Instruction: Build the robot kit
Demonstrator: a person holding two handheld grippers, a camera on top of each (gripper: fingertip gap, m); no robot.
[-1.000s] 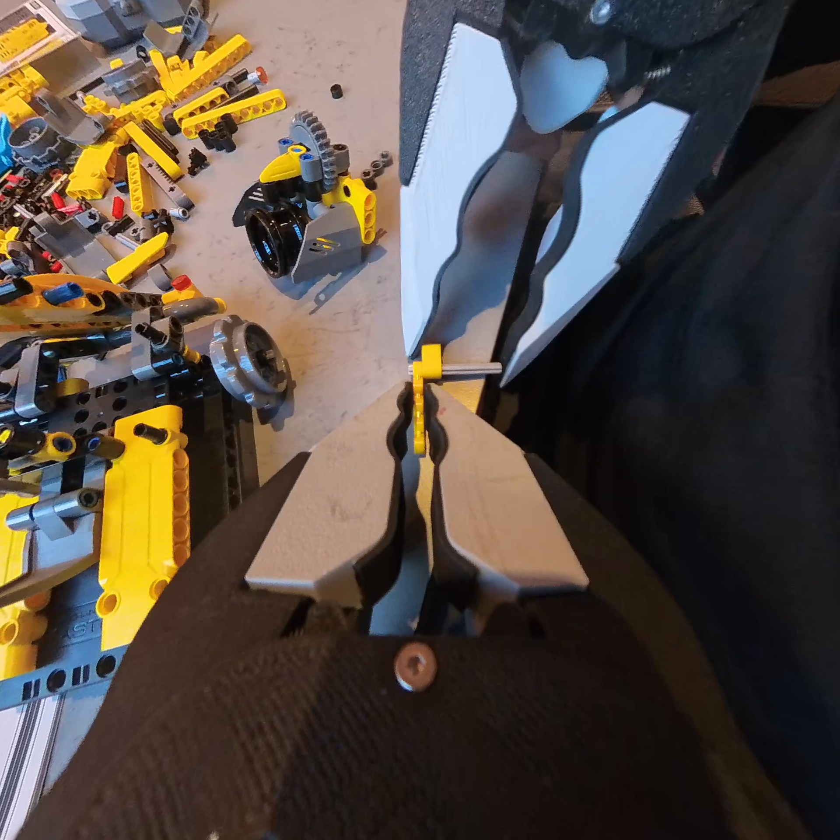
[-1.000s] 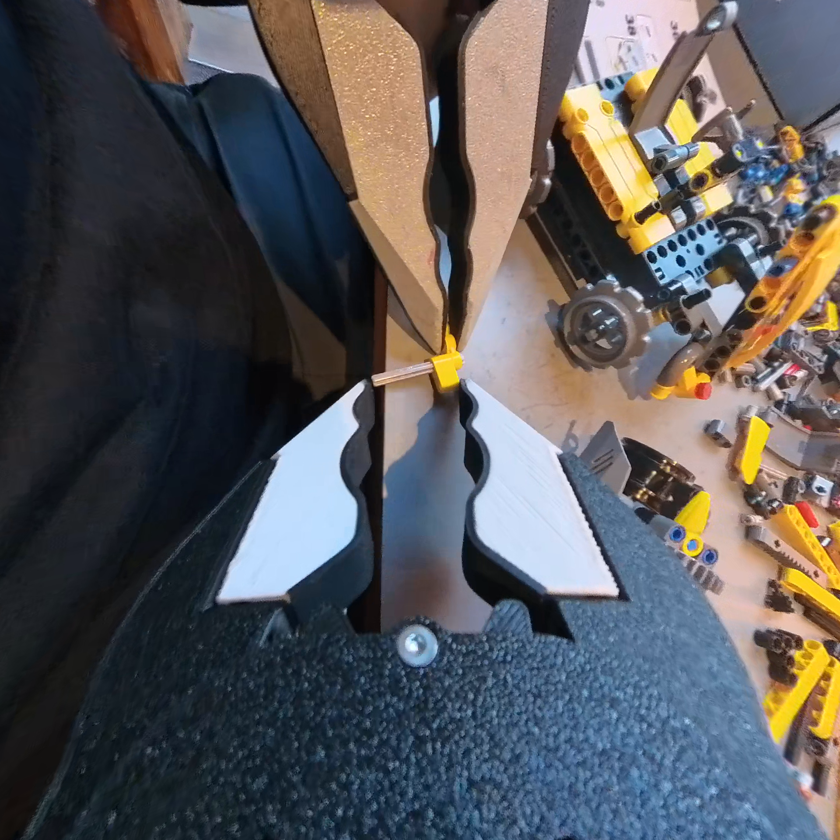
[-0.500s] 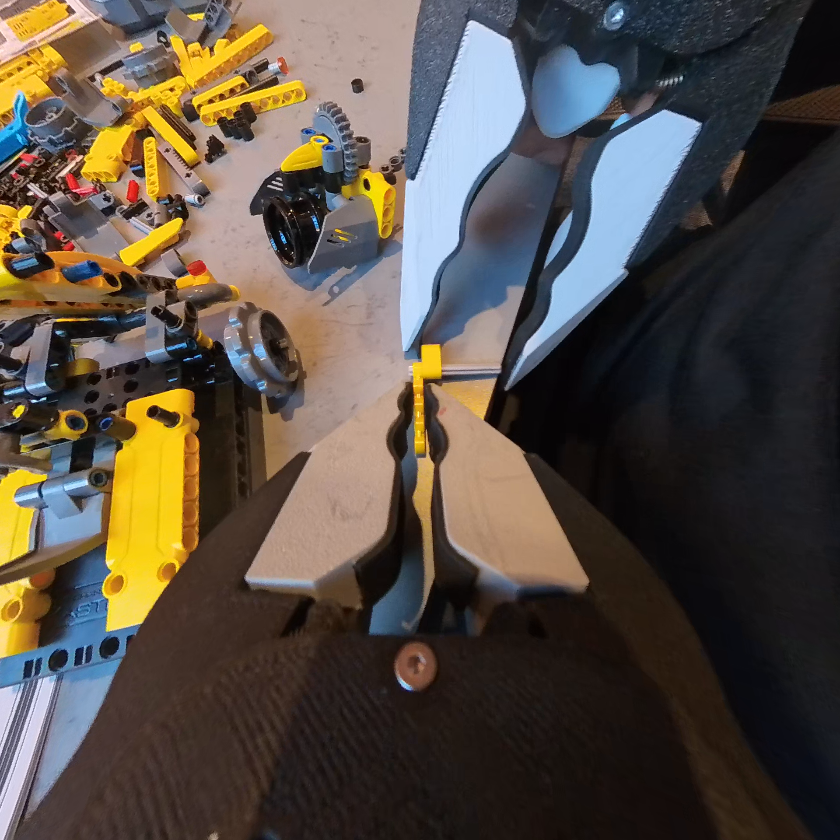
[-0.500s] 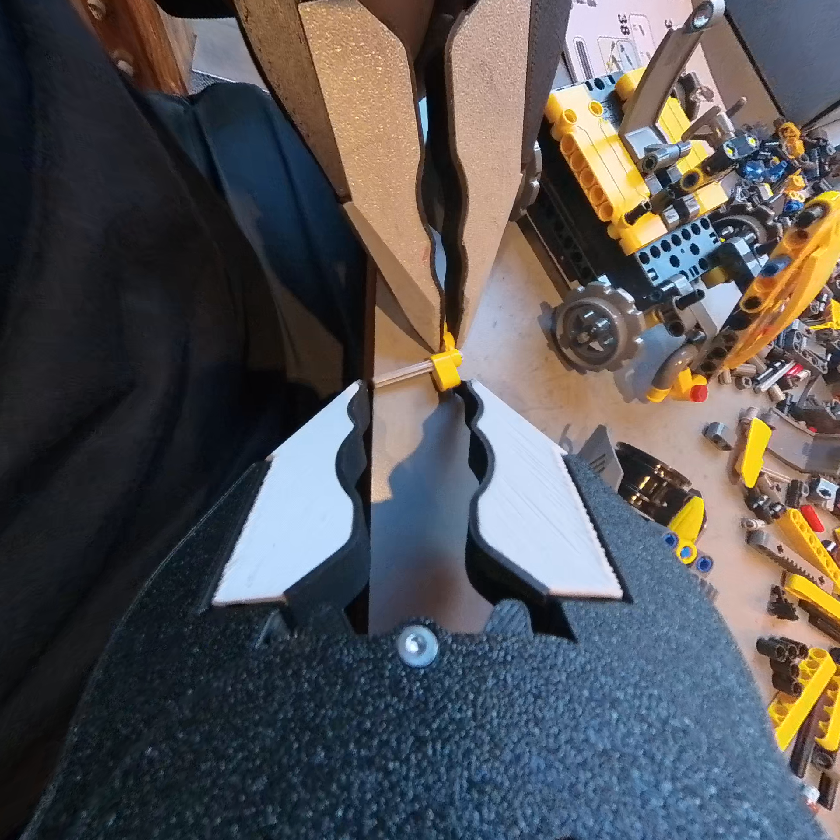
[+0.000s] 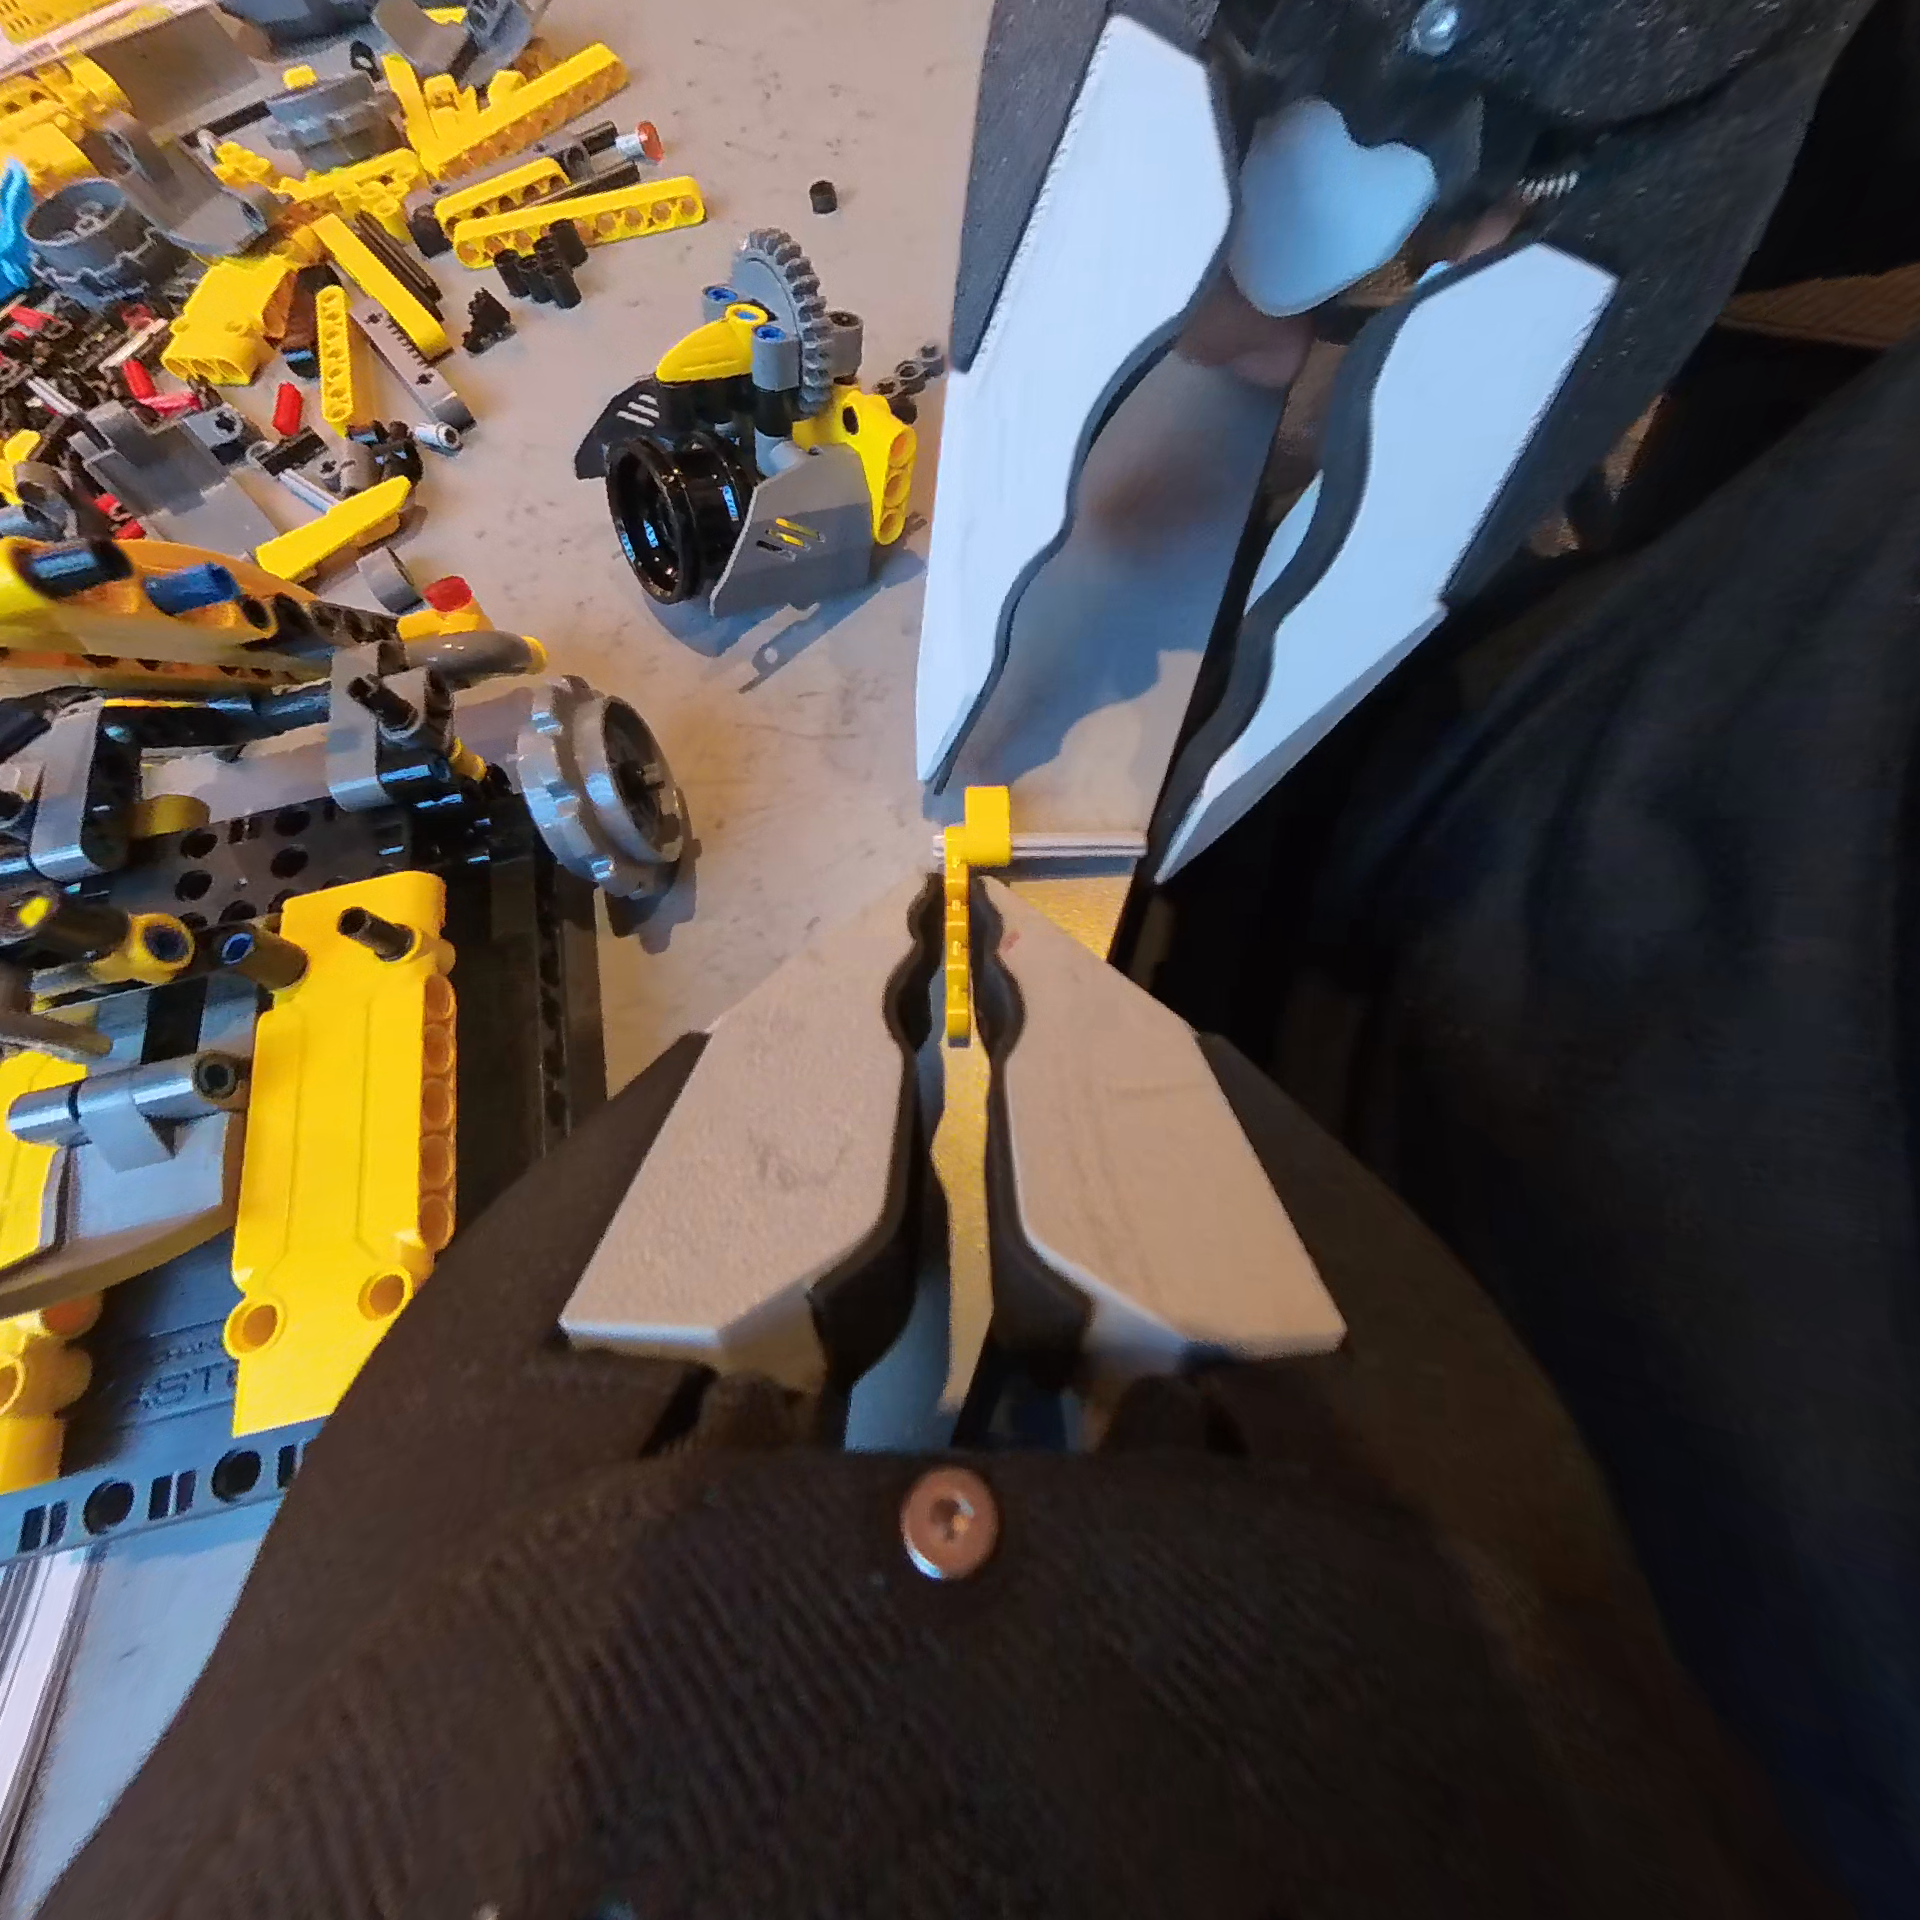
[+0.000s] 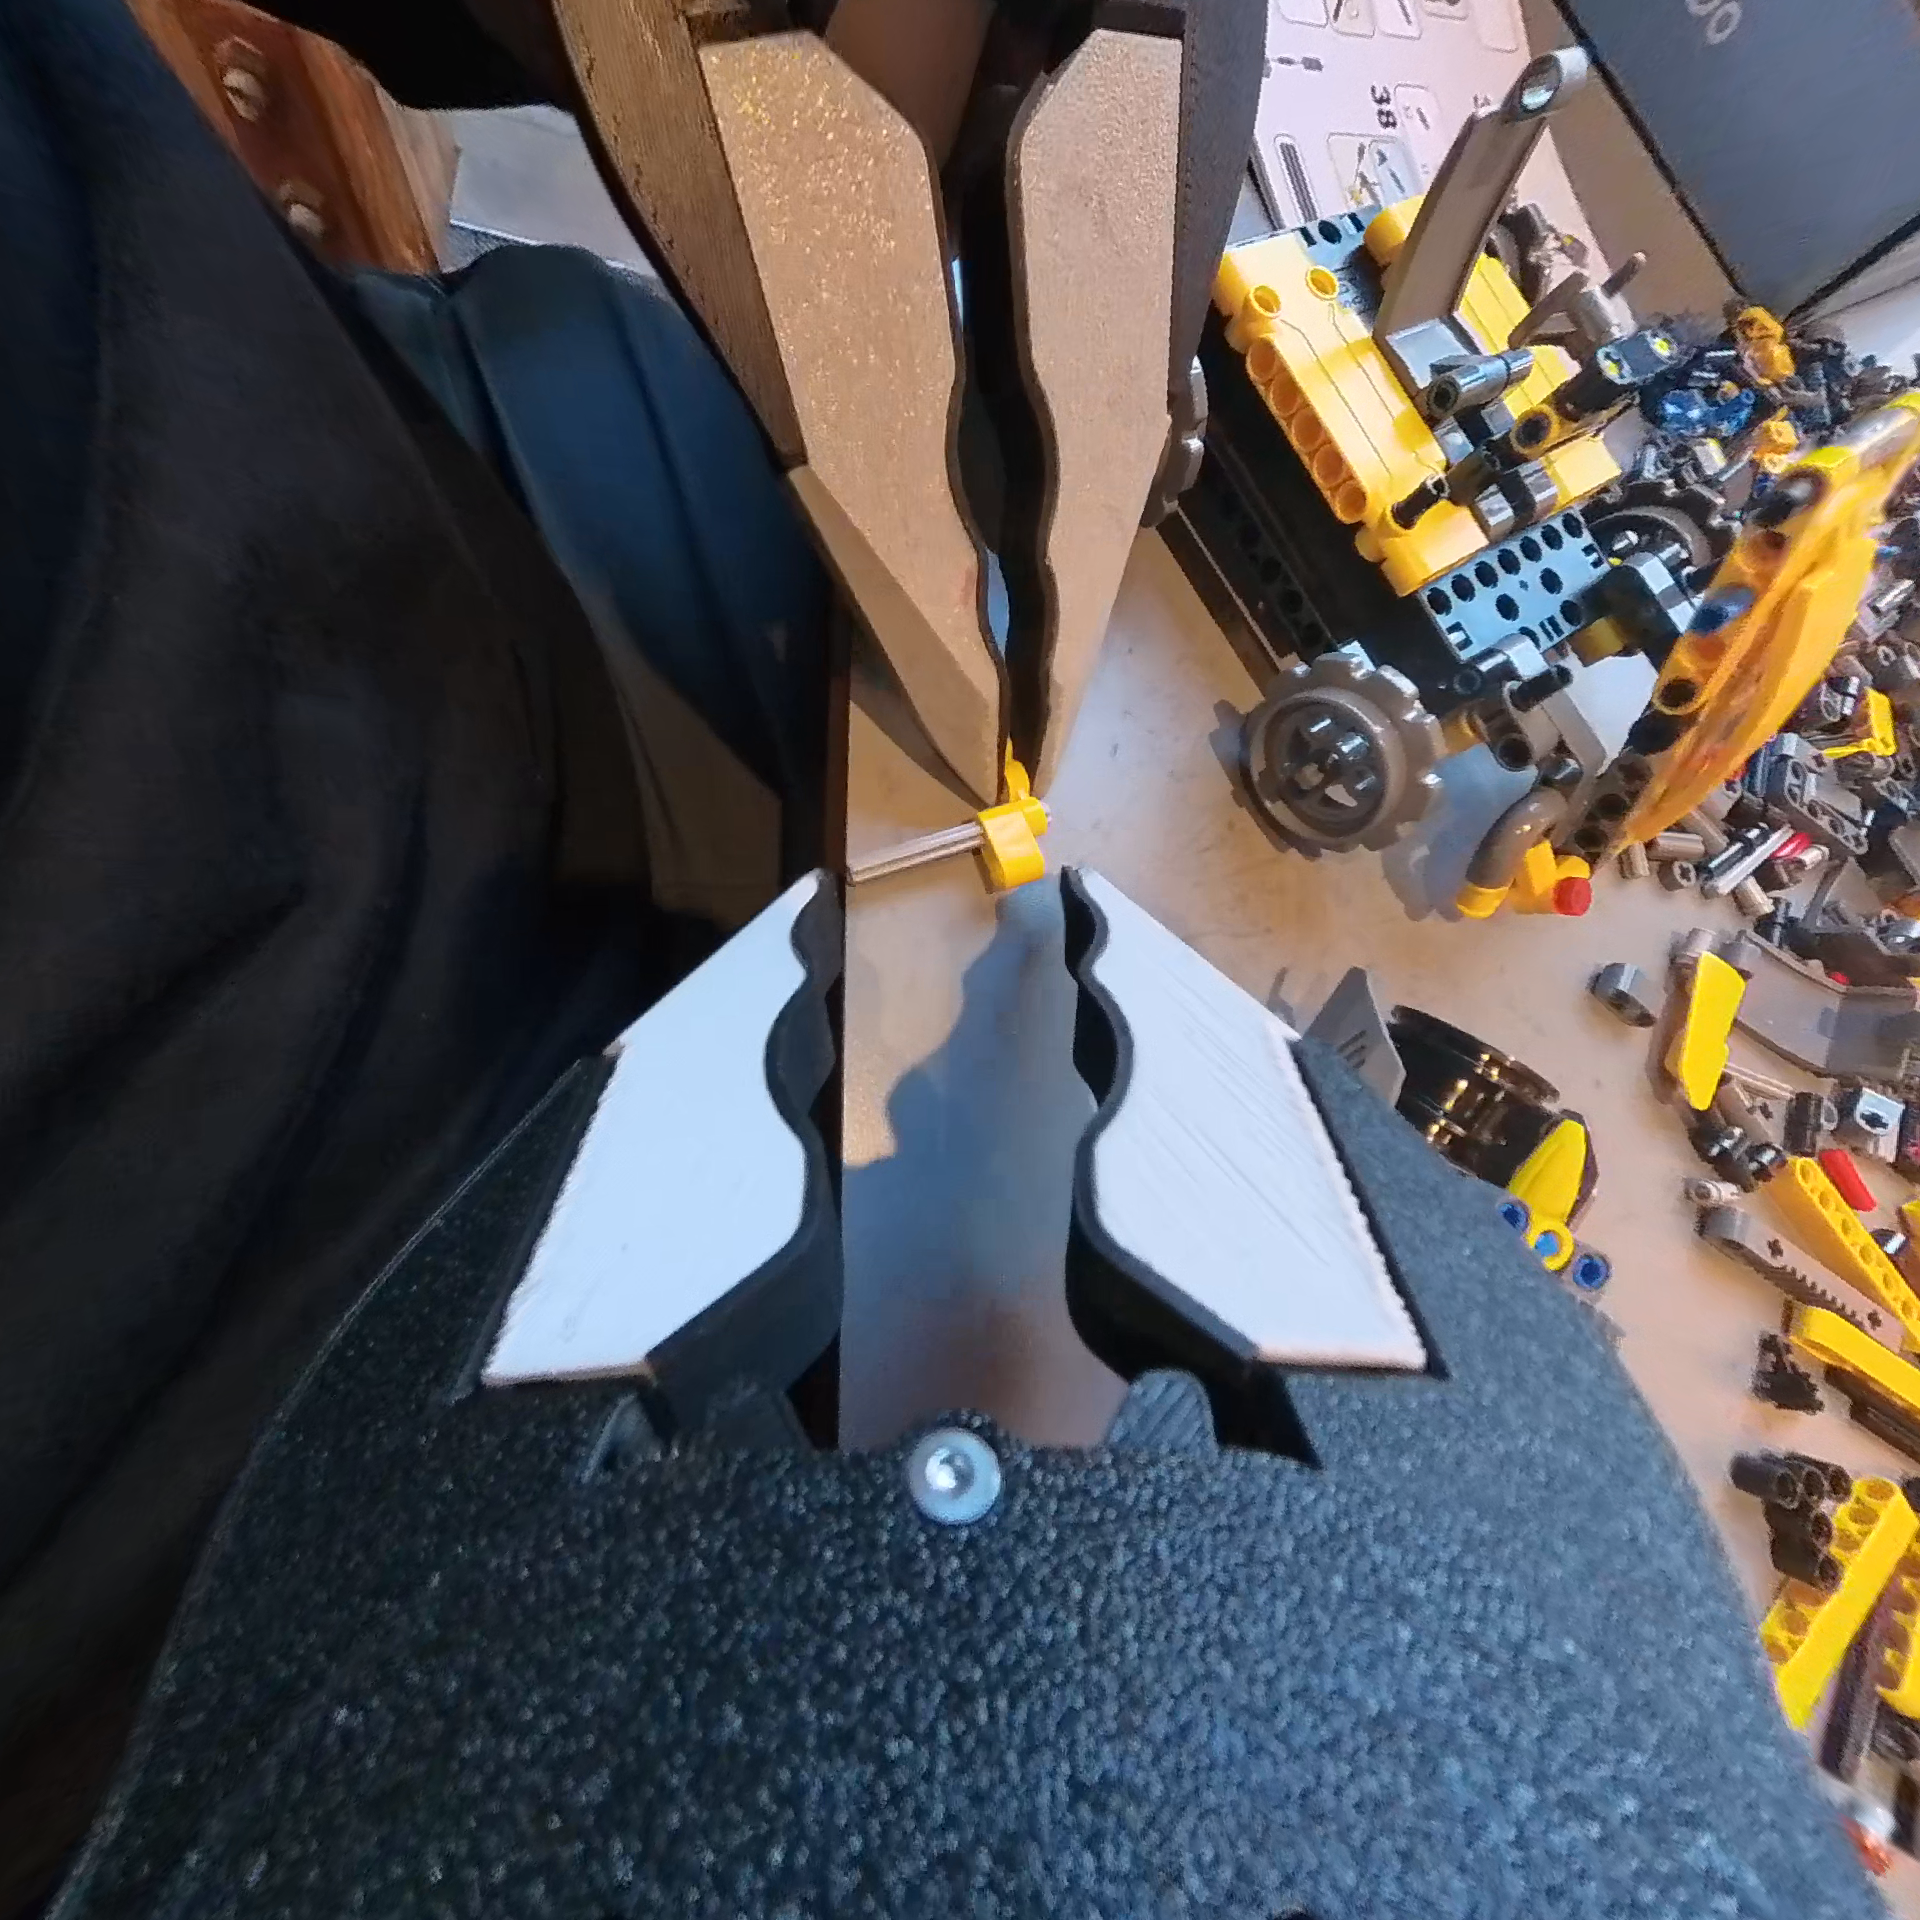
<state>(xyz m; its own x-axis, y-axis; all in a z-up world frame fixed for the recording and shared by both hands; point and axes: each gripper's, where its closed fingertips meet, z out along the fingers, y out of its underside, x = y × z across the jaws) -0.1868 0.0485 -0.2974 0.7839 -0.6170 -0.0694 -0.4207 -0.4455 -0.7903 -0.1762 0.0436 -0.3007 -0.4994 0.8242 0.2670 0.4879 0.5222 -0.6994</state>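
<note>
At the far left of the left wrist view stood a partly built yellow and black model vehicle (image 5: 312, 1091) on the pale bench (image 5: 810, 727), a grey toothed wheel (image 5: 603, 800) at its near corner. Loose yellow beams (image 5: 571, 213), pins and grey pieces lay scattered behind it, with a small sub-assembly with a black rim and grey gear (image 5: 748, 468) standing apart, nearer the middle.

The left claw (image 5: 961, 914) was closed on a thin yellow lever piece (image 5: 961, 935), gripping it edge-on between the fingertips and holding it above the bench edge. A grey axle (image 5: 1070, 844) already sat through the lever's outer hub, sticking out sideways toward the right.

The right claw (image 5: 1039, 821) faced it from opposite, jaws spread wide and holding nothing, its tips on either side of the axle. In the right wrist view the axle's free end lay just beside that claw's left finger (image 6: 727, 1039), though contact could not be told.

To the right was only dark clothing (image 5: 1610, 1039).
</note>
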